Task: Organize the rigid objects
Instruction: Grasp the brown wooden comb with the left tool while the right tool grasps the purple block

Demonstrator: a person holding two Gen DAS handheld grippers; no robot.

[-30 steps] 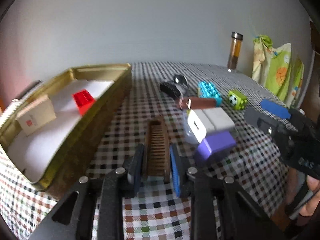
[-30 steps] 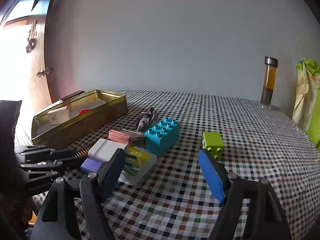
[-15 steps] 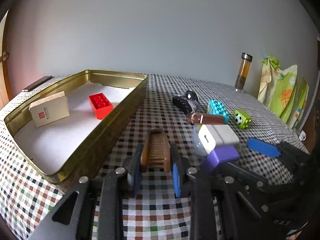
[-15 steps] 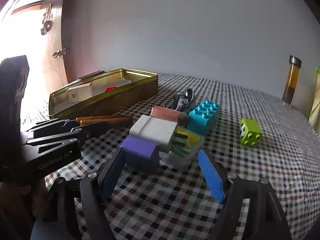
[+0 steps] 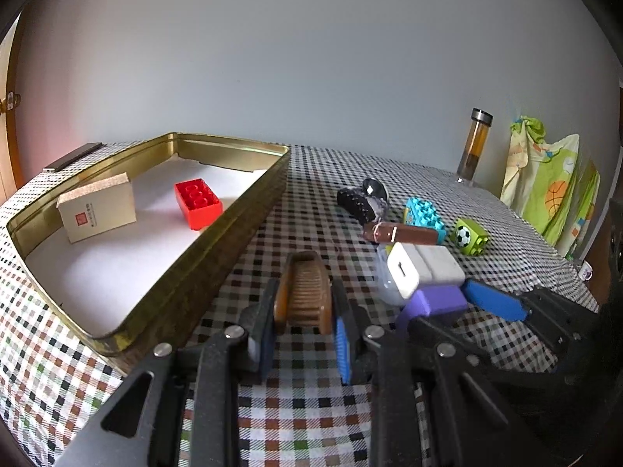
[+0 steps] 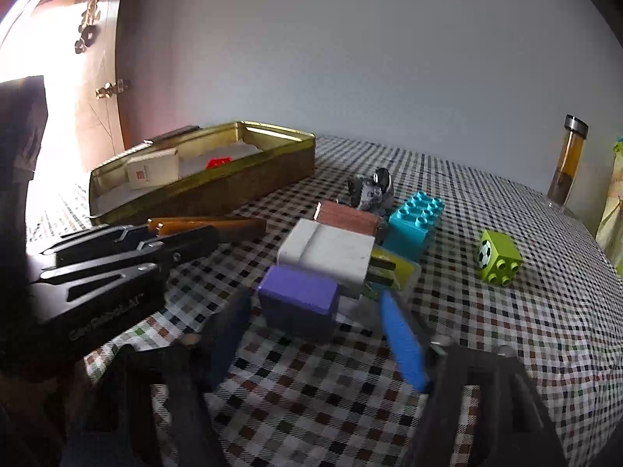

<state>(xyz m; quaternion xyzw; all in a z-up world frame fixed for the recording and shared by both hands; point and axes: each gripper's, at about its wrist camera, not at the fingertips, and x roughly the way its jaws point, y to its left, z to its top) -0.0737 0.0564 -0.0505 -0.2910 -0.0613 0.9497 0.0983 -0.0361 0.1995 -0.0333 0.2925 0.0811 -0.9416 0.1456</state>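
Right gripper: its jaws are closing around the purple block, which sits between them; the pads do not look pressed on it yet. A second ago they stood wide, with the block off at ten o'clock.
Left gripper: clamped on the wooden comb, as it was a second ago, just beside the tin's near wall.
What that means: the comb looks ready to go in and the block is probably next (my guess only).
Pile: white charger touches the purple block at its twelve o'clock; teal brick and green cube lie beyond.
Gold tin: at ten o'clock of the left gripper, open, white-floored.
Tin contents: a red brick and a beige box, apart from each other.
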